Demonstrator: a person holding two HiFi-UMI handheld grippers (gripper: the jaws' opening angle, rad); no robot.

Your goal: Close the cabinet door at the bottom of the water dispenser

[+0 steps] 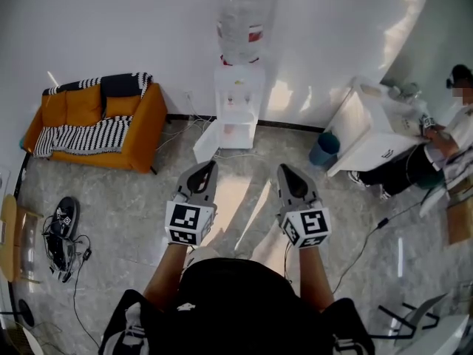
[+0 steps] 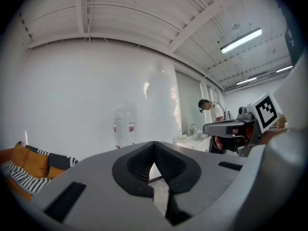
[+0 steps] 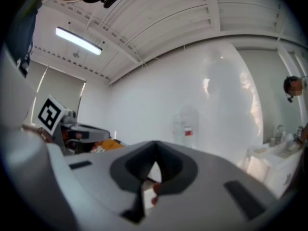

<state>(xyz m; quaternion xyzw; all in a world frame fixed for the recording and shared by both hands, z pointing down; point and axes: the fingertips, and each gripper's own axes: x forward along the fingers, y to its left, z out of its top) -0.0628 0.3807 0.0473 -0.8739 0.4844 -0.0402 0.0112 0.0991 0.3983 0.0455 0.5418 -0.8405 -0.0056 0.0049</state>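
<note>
The white water dispenser (image 1: 238, 102) stands against the far wall with a clear bottle (image 1: 244, 17) on top. Its bottom cabinet door (image 1: 209, 140) hangs open, swung out to the left over the floor. Both grippers are held side by side well short of it, pointing at it. My left gripper (image 1: 210, 166) is shut with nothing in it, and my right gripper (image 1: 285, 170) is shut and empty as well. Past the closed tips of the left gripper (image 2: 154, 148) the bottle (image 2: 123, 126) shows; past those of the right gripper (image 3: 155, 148) the bottle (image 3: 185, 125) shows too.
An orange sofa (image 1: 96, 120) with a striped blanket sits at the left. At the right are a white table (image 1: 369, 132), a blue bin (image 1: 324, 148) and a seated person (image 1: 443, 143). Gear and cables (image 1: 63, 235) lie on the floor at left; a cable (image 1: 369, 235) runs at right.
</note>
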